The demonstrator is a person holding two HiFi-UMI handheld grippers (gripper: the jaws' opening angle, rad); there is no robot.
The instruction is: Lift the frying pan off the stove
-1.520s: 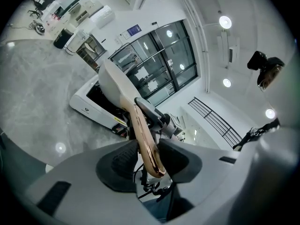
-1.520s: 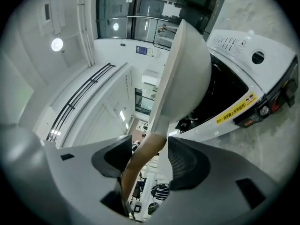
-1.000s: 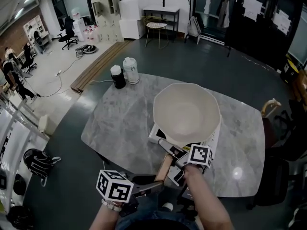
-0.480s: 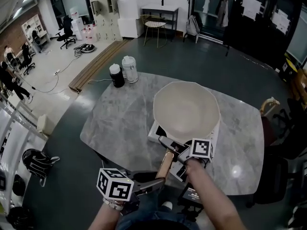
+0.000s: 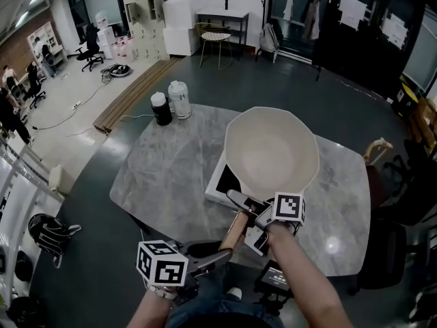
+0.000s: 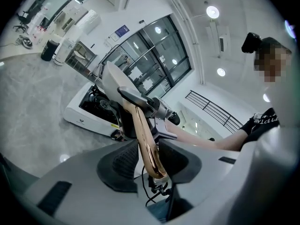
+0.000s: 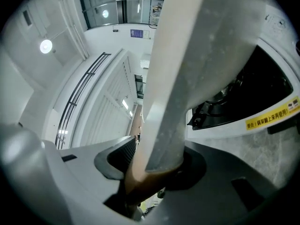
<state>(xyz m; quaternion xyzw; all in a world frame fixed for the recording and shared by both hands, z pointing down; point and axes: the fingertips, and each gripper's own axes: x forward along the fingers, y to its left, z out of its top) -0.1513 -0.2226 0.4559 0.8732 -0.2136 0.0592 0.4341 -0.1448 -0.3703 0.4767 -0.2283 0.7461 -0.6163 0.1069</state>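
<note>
The cream frying pan (image 5: 271, 152) hangs tilted above the white stove (image 5: 220, 182), whose dark top shows at its left. Its copper-brown handle (image 5: 234, 229) runs toward me. My right gripper (image 5: 257, 218) grips the handle close to the pan, and its jaws are opening slightly. My left gripper (image 5: 220, 255) holds the handle's end, with its jaws closing. In the left gripper view the handle (image 6: 145, 144) lies between both pads of the left gripper (image 6: 147, 162), with the stove (image 6: 86, 114) beyond. In the right gripper view the right gripper (image 7: 150, 168) clamps the handle (image 7: 140, 184) beside the stove (image 7: 253, 102).
The grey marble table (image 5: 164, 176) carries a black-lidded jar (image 5: 162, 108) and a white jar (image 5: 179, 99) at its far left. The table's near edge runs just under my grippers. A chair (image 5: 215, 39) and a person (image 5: 10, 111) are far off on the floor.
The pan has risen and shifted right, uncovering the stove's left side. Both grippers moved with the handle, the right one up and to the right.
</note>
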